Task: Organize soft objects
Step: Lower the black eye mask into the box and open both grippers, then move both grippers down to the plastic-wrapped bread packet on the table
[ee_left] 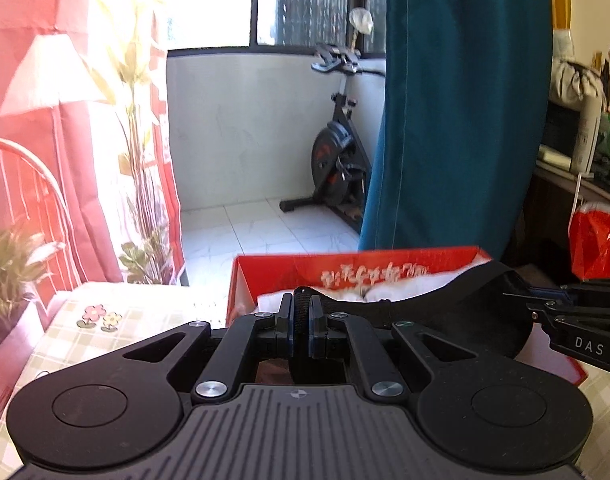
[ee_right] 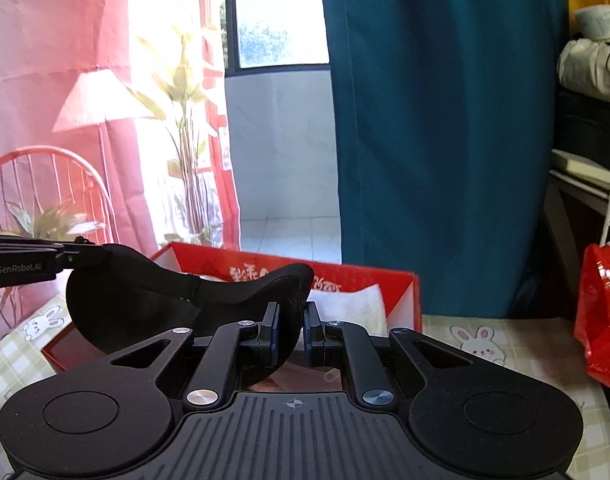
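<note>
A black sleep mask (ee_left: 465,300) hangs stretched between both grippers, just above an open red box (ee_left: 265,276). My left gripper (ee_left: 302,312) is shut on the mask's black strap end. My right gripper (ee_left: 545,312) comes in from the right edge, pinching the mask's other end. In the right wrist view the right gripper (ee_right: 293,316) is shut on the mask (ee_right: 137,304), and the left gripper (ee_right: 77,258) grips its far lobe from the left. White soft cloth (ee_right: 357,300) lies inside the red box (ee_right: 401,292), partly hidden by the mask.
The box stands on a table with a checked, bunny-print cloth (ee_right: 505,344). A red plastic bag (ee_right: 601,320) sits at the right. Behind are a teal curtain (ee_left: 457,120), an exercise bike (ee_left: 337,152), a lamp (ee_left: 49,76), a plant (ee_left: 9,264) and a red chair (ee_right: 45,184).
</note>
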The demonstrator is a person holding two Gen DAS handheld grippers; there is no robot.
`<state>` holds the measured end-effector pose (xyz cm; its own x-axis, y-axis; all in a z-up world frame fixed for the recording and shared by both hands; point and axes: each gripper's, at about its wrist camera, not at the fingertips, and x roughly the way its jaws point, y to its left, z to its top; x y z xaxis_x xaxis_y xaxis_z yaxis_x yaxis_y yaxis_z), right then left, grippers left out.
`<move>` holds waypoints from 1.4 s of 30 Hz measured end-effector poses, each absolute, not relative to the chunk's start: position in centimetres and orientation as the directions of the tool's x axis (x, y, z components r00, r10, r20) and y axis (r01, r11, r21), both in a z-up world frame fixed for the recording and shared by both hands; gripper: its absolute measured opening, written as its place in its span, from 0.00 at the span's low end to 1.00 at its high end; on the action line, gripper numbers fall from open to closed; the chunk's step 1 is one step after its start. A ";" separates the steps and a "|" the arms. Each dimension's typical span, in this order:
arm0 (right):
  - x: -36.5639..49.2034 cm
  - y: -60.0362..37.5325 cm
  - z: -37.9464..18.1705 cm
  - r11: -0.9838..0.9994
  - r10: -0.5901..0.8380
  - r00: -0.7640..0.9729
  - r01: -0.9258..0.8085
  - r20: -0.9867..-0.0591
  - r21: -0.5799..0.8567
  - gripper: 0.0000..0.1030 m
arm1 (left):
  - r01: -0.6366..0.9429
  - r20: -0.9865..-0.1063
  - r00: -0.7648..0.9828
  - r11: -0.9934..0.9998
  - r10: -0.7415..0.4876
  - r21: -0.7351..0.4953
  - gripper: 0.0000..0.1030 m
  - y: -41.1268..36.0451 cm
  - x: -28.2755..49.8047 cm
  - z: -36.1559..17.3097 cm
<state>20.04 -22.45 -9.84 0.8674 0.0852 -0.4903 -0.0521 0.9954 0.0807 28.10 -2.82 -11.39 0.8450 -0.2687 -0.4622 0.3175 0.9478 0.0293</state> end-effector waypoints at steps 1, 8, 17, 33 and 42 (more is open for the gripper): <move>20.3 -22.3 -10.2 0.995 0.089 0.861 -0.058 -0.501 0.077 0.10 | 0.323 -0.474 0.839 0.946 -0.269 0.034 0.07 -3.0 28.3 -11.7; 21.3 -21.1 -12.6 0.997 0.079 0.821 -0.067 -0.566 0.043 0.10 | 0.350 -0.520 0.811 0.934 -0.267 0.067 0.07 -3.6 28.8 -13.7; 20.9 -21.3 -12.9 0.999 0.054 0.814 -0.046 -0.578 0.028 0.10 | 0.348 -0.541 0.799 0.935 -0.262 0.062 0.07 -3.5 29.3 -14.5; 18.2 -22.4 -10.4 1.000 -0.003 0.842 0.005 -0.540 0.003 0.78 | 0.343 -0.483 0.831 0.937 -0.275 0.057 0.96 -2.8 25.4 -11.6; 14.2 -23.1 -8.9 0.999 0.027 0.851 -0.006 -0.525 0.041 0.99 | 0.321 -0.487 0.832 0.947 -0.267 0.030 1.00 -3.0 20.7 -10.7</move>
